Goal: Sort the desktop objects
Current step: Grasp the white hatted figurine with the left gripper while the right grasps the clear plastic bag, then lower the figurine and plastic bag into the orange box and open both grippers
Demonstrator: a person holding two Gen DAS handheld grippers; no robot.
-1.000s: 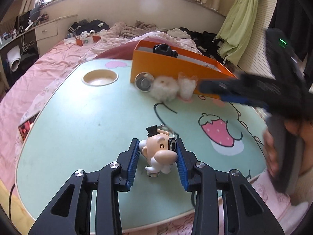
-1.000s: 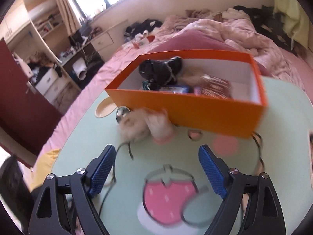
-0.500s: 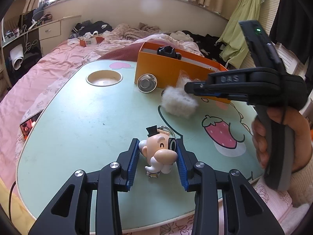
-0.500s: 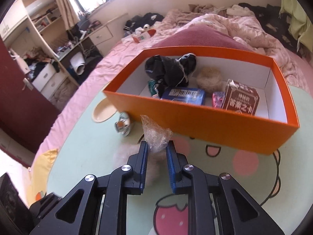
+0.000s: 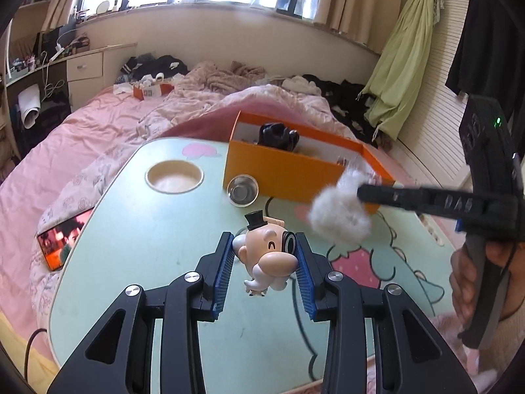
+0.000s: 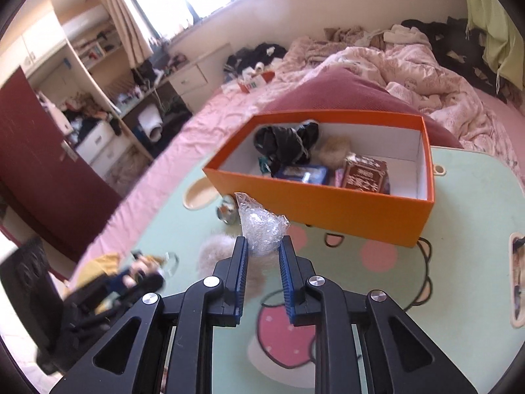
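Note:
My left gripper (image 5: 265, 252) is shut on a small bald figurine with a black top hat and white moustache (image 5: 269, 257), held above the green table (image 5: 137, 243). My right gripper (image 6: 262, 249) is shut on a clear plastic bag (image 6: 261, 228) with a white fluffy ball (image 5: 339, 211) hanging below it, lifted above the table in front of the orange box (image 6: 315, 205). The box holds a black cloth, a blue packet, a brown carton and a beige puff.
A small metal cup (image 5: 242, 190) lies by the box's near left corner. A round cup recess (image 5: 174, 175) is set in the table top. A phone (image 5: 62, 241) lies on the pink bed at the table's left edge.
My right gripper shut on the plastic bag and lifted it with the fluffy ball off the table. My left gripper raised the figurine off the table.

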